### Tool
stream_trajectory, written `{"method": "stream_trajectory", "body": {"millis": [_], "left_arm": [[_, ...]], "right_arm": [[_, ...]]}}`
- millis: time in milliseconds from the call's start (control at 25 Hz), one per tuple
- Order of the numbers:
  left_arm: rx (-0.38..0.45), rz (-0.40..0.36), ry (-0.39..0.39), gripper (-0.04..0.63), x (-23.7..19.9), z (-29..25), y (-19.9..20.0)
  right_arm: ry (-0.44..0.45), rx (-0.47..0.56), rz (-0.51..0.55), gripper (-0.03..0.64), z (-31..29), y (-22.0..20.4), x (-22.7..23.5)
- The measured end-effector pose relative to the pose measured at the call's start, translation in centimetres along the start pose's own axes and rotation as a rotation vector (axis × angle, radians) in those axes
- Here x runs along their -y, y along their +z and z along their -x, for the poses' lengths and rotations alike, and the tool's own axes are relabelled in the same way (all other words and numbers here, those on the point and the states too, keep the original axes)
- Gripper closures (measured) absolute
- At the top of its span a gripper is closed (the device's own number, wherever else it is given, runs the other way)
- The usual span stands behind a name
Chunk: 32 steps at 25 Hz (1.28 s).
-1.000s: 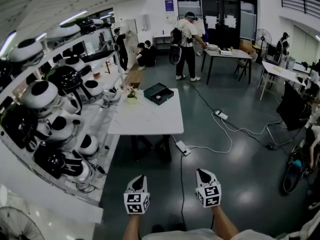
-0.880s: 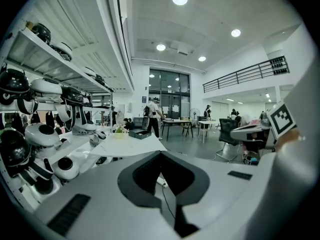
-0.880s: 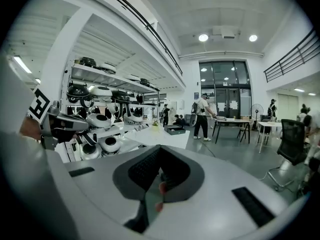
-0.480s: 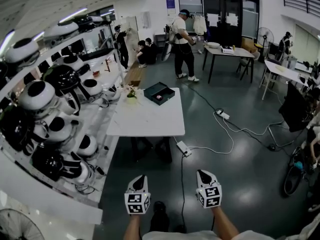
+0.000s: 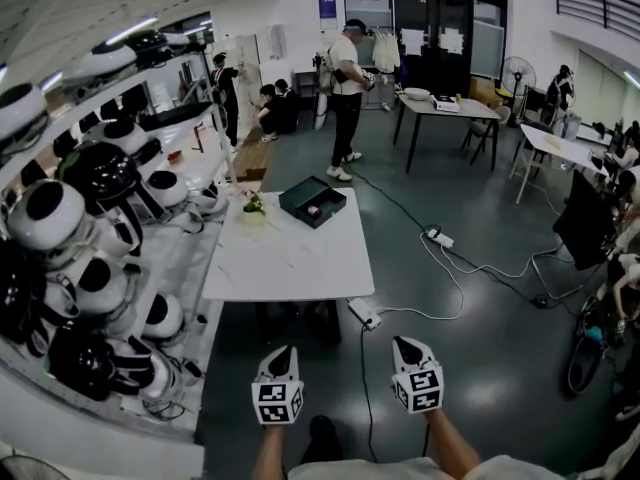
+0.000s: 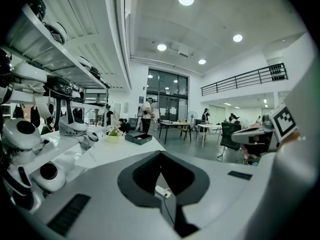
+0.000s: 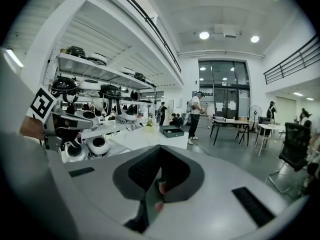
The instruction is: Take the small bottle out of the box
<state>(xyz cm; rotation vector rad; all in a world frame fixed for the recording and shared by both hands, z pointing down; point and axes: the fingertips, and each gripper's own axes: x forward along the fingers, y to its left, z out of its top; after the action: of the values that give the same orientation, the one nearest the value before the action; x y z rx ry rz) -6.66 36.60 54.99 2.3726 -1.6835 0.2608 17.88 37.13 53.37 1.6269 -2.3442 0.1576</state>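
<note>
Pretty clearly a robotics lab or workshop in a big open hall. Long shelves (image 5: 195, 253) down the left are packed with round black-and-white robot shells (image 5: 45, 213). Work tables (image 5: 290, 258) sit spread over a grey floor (image 5: 500, 358) with power cables (image 5: 461, 286) snaking around. There's also a standing fan (image 5: 514, 73), glass doors (image 5: 440, 28) and a mezzanine railing (image 5: 600, 3).

Dark open box (image 5: 298, 196) at far end of white table (image 5: 290, 263), small pale bottle (image 5: 314, 211) inside
</note>
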Motion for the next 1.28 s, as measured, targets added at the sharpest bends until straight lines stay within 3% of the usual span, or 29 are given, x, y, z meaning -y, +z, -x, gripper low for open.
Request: {"method": "stream_trajectory", "body": {"millis": [360,600,1280], "left_arm": [[0.03,-0.012,-0.03,0.577,-7.4,-7.7,5.5],[0.038,-0.014,-0.051,0.577,-11.1,-11.8,7.0],[-0.004,-0.041,-0.113,0.577,-14.0,-19.0,7.2]], "right_arm": [[-0.048,0.029,0.013,0.597,-9.2,5.7,-0.1],[-0.074,0.031,0.015,0.595,-14.1,7.5,-0.1],[-0.097,0.009,-0.026,0.596,-20.9,6.9,0.9]]}}
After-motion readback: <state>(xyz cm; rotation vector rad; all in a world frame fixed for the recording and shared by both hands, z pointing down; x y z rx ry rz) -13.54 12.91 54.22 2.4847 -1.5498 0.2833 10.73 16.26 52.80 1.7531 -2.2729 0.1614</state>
